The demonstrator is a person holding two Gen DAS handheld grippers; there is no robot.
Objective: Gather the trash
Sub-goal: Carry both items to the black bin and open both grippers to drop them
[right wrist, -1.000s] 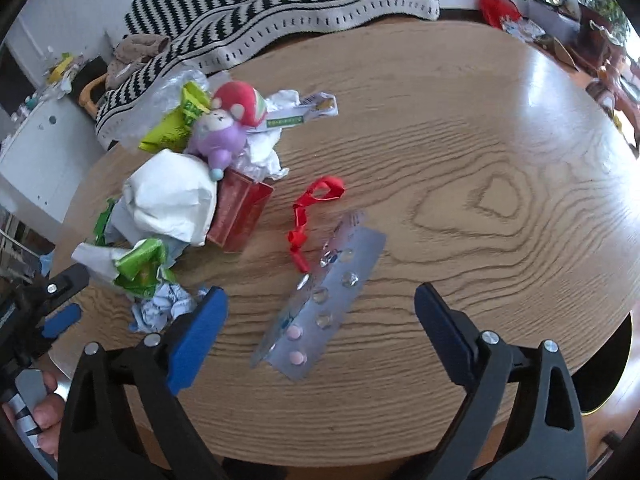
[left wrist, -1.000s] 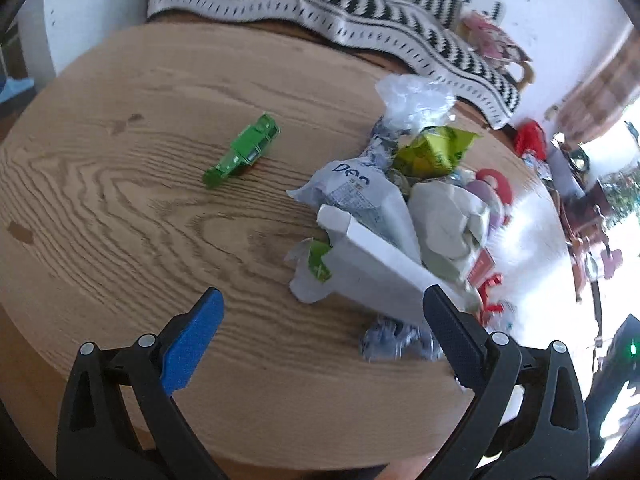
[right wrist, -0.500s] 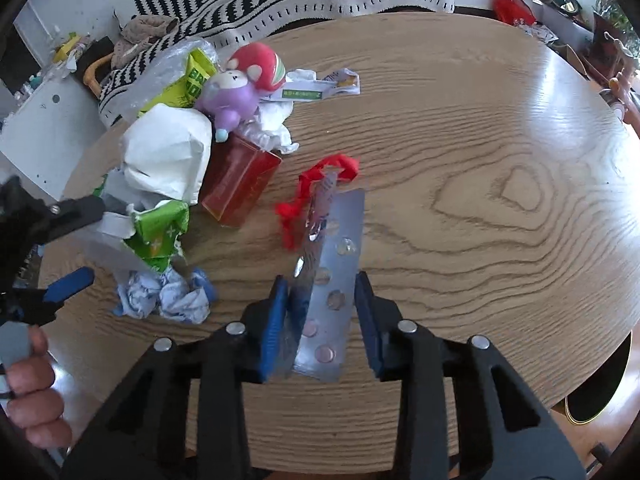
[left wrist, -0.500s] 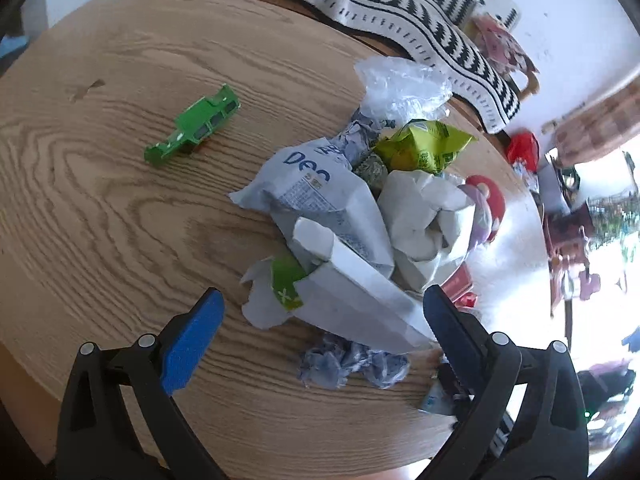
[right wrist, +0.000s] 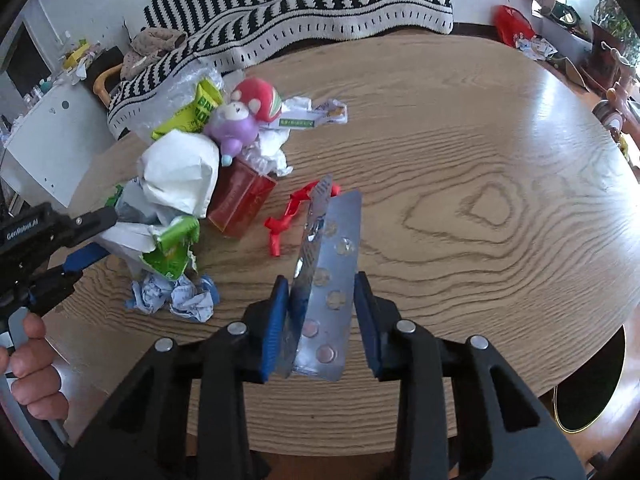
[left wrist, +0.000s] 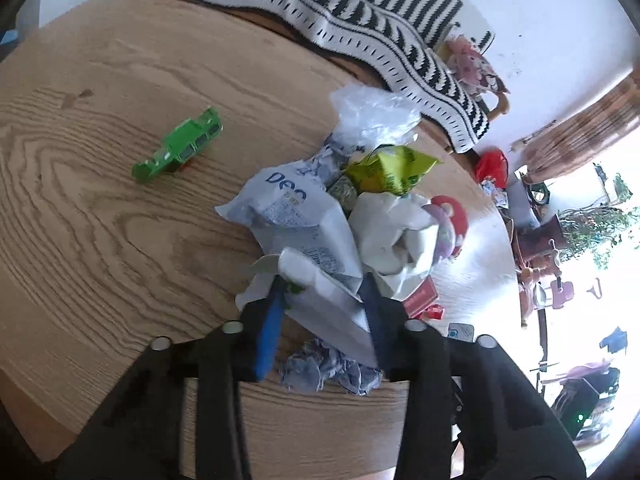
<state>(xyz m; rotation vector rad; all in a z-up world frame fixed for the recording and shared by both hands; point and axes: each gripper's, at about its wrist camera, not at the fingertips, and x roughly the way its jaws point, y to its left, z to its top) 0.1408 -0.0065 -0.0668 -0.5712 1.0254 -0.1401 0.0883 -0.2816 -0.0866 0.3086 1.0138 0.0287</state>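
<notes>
both jaws have just closed: left gripper (left wrist: 324,312) pinches the white carton (left wrist: 320,300), right gripper (right wrist: 320,320) holds the blister pack (right wrist: 326,292) (folded, lifted off the bench (right wrist: 480,160)); both look ready to carry off.

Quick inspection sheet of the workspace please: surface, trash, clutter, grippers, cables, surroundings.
Surface: round wooden table, bare on its right half.
Job's things: white carton, blister pack, crumpled paper, red ribbon, wrapper pile.
Clutter: green toy car, purple plush toy.
Grippers: left gripper has just closed on the carton; right gripper holds the blister pack.
Cables: nothing seen.
Surroundings: striped blanket behind the table.
</notes>
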